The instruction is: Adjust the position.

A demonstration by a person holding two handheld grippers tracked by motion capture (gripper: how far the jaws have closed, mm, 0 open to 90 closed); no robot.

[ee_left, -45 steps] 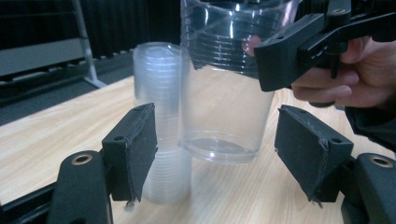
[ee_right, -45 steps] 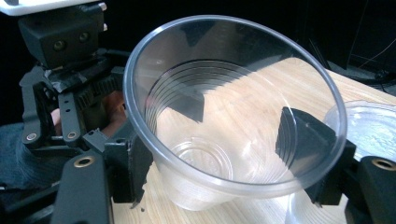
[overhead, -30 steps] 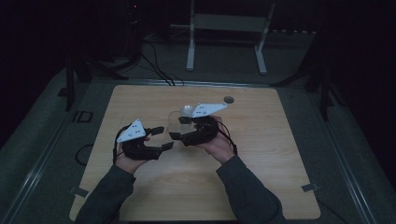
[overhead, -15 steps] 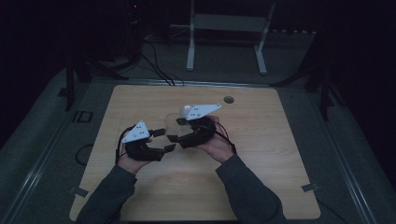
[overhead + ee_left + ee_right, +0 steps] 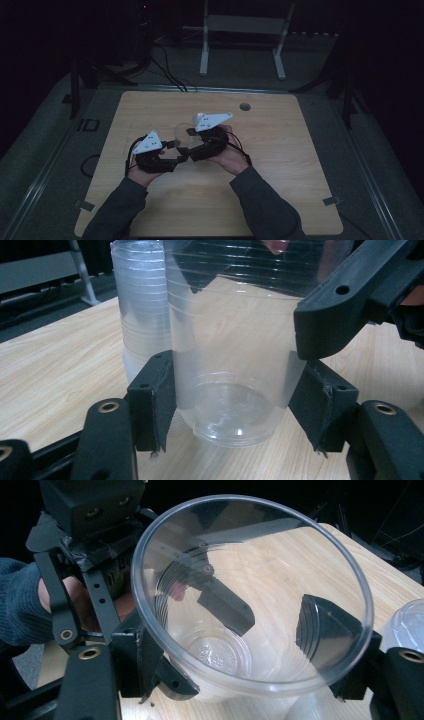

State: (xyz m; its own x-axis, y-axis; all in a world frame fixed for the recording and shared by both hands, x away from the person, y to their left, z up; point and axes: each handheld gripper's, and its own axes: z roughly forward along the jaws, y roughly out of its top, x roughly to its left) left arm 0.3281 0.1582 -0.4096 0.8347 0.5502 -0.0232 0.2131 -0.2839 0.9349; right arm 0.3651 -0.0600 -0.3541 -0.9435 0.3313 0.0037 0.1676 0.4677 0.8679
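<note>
Two grippers met near the middle of the wooden counter [image 5: 280,190] in the high view, both closed on the same clear plastic cup [image 5: 181,136]. The left gripper [image 5: 172,150] sat at centre-left of that frame, and the right gripper [image 5: 187,142] sat just to the right of it and slightly higher, each under a pale three-cornered plate.

In the left gripper view the cup [image 5: 235,365] stood upright in the centre of the frame, its base at or just above the counter [image 5: 60,370]. The left gripper [image 5: 235,405] had just been closing, and its two black pads pressed the cup's lower wall from either side, so it held the cup. A jaw of the right gripper crossed the upper right of that frame against the cup's upper wall. A stack of clear cups [image 5: 142,325] stood just behind the held cup, at the upper left.

In the right gripper view the right gripper [image 5: 250,655] gripped the cup [image 5: 250,600] at a middling width, its mouth tilted toward the camera.
</note>
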